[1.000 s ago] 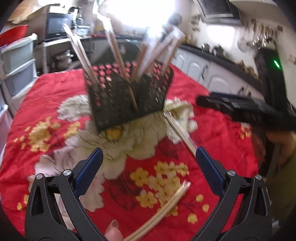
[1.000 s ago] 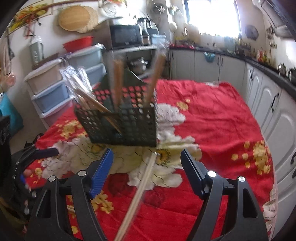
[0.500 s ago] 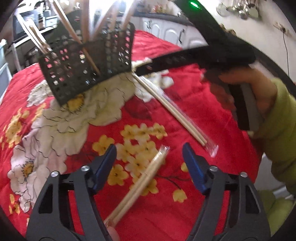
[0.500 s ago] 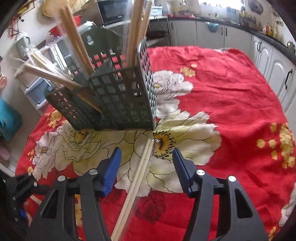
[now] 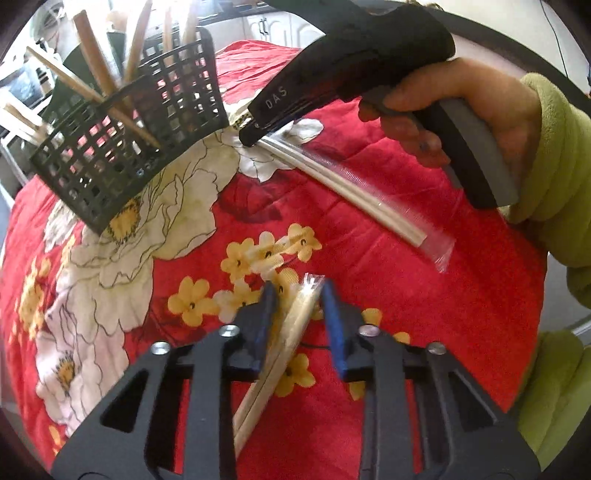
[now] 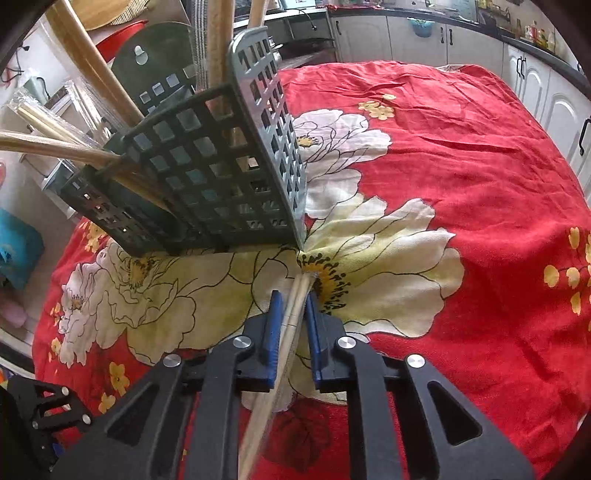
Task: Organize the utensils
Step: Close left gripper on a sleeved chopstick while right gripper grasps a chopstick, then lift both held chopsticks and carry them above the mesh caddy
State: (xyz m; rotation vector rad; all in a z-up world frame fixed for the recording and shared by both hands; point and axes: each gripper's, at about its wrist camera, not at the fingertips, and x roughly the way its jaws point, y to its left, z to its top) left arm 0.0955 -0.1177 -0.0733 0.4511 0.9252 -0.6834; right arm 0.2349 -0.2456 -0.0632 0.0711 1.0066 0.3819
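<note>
A dark mesh utensil basket [image 5: 125, 147] [image 6: 207, 177] stands on the red flowered cloth and holds several wooden chopsticks. My left gripper [image 5: 297, 295] has its jaws narrowed around a wrapped pair of chopsticks [image 5: 291, 328] lying on the cloth; small gaps still show at both pads. My right gripper [image 6: 293, 306] has its jaws close around another wrapped pair [image 6: 284, 339] just in front of the basket. In the left wrist view the right gripper [image 5: 247, 136] presses on that pair [image 5: 354, 192], whose clear wrapper trails toward the table edge.
The table [image 6: 480, 166] is covered by a red cloth with white and yellow flowers. White cabinets [image 6: 461, 40] run along the far wall. Plastic drawers and a red basin [image 6: 122, 33] stand behind the basket.
Both grippers dropped toward the cloth and their jaws narrowed around a wrapped pair each. The right one moved in close to the basket.
</note>
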